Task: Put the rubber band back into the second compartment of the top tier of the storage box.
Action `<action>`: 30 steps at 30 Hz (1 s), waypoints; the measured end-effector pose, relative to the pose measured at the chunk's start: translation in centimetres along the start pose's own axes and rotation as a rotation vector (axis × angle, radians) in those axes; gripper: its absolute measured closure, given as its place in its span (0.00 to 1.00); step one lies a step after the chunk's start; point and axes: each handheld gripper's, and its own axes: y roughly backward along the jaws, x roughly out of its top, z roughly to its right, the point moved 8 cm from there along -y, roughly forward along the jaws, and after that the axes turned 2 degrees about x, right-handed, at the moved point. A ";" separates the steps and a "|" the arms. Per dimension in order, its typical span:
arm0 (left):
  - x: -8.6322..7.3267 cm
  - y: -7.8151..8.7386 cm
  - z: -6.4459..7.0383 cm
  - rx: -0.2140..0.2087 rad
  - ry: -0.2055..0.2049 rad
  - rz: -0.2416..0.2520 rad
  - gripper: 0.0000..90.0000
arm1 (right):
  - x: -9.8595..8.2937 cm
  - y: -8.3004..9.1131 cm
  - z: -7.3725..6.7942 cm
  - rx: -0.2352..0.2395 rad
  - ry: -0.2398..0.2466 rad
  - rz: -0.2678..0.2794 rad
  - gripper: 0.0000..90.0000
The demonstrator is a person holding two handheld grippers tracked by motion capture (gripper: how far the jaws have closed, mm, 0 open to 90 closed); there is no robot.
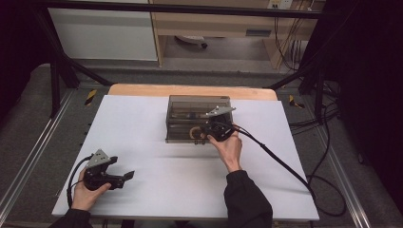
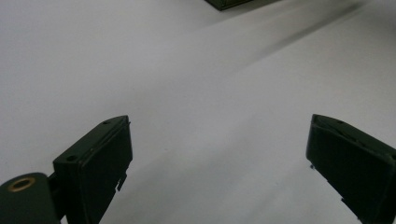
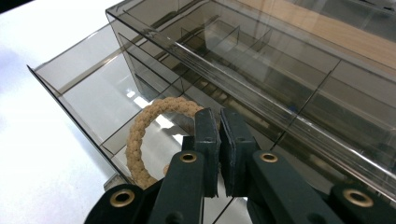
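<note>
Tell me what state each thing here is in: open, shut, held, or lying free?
Left gripper: open, holding nothing, low over the white table.
Right gripper: jaws nearly together, apparently pinching the braided ring.
Braided ring: upright, inside the pulled-out drawer.
Smoky plastic organizer box: lower drawer pulled open.

Dim room, bright white table (image 1: 157, 142); soft shadows; glare on smoky box (image 3: 261, 70); near jaws blurred.
</note>
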 end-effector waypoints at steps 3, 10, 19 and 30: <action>0.0 0.0 0.0 0.000 -0.002 -0.001 0.07 | -0.3 -0.2 -0.1 -0.006 0.004 -0.011 0.96; 0.0 0.0 0.0 0.000 -0.001 -0.001 0.07 | -0.5 -0.4 -0.1 -0.011 0.011 -0.021 0.96; 0.0 0.0 0.0 0.000 -0.001 -0.001 0.07 | -0.5 -0.4 0.0 -0.015 0.019 -0.024 0.93; 0.0 0.0 0.0 0.000 0.000 0.000 0.07 | 0.3 0.8 -0.1 -0.012 0.014 0.013 0.83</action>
